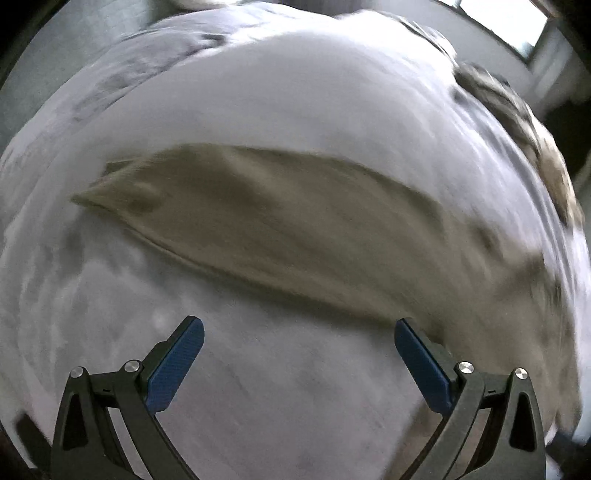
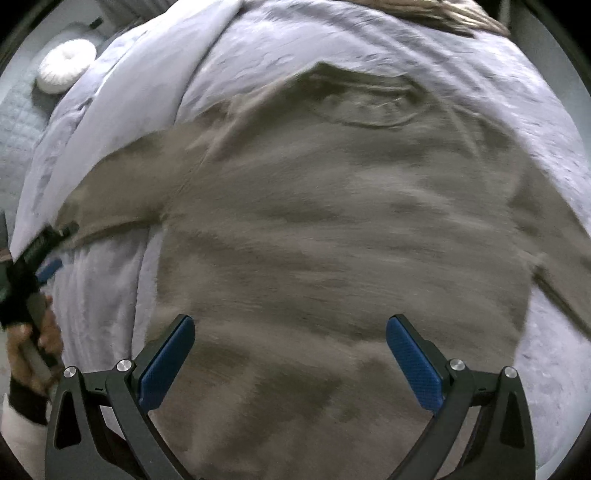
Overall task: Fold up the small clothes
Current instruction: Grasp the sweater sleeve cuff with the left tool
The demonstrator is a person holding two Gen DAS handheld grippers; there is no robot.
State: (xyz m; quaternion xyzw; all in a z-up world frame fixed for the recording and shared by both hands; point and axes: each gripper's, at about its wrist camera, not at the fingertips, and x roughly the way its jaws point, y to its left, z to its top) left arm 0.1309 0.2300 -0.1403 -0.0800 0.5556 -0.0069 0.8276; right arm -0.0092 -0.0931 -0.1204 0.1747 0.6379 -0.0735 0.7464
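Note:
An olive-brown long-sleeved shirt (image 2: 332, 229) lies spread flat on a pale lilac bedcover (image 2: 140, 92), collar at the far end, one sleeve stretched out to the left. My right gripper (image 2: 290, 325) is open and empty, hovering over the shirt's lower body. In the left wrist view the outstretched sleeve (image 1: 266, 218) runs across the bedcover (image 1: 280, 92). My left gripper (image 1: 299, 328) is open and empty, just short of the sleeve's near edge. The left gripper also shows in the right wrist view (image 2: 44, 266), held by a hand at the sleeve's cuff. Both views are motion-blurred.
A round white cushion (image 2: 66, 66) sits on a grey quilted surface at the far left. A mottled brown-and-cream fabric (image 1: 517, 122) lies along the bed's right edge. A window (image 1: 506, 22) is at the upper right.

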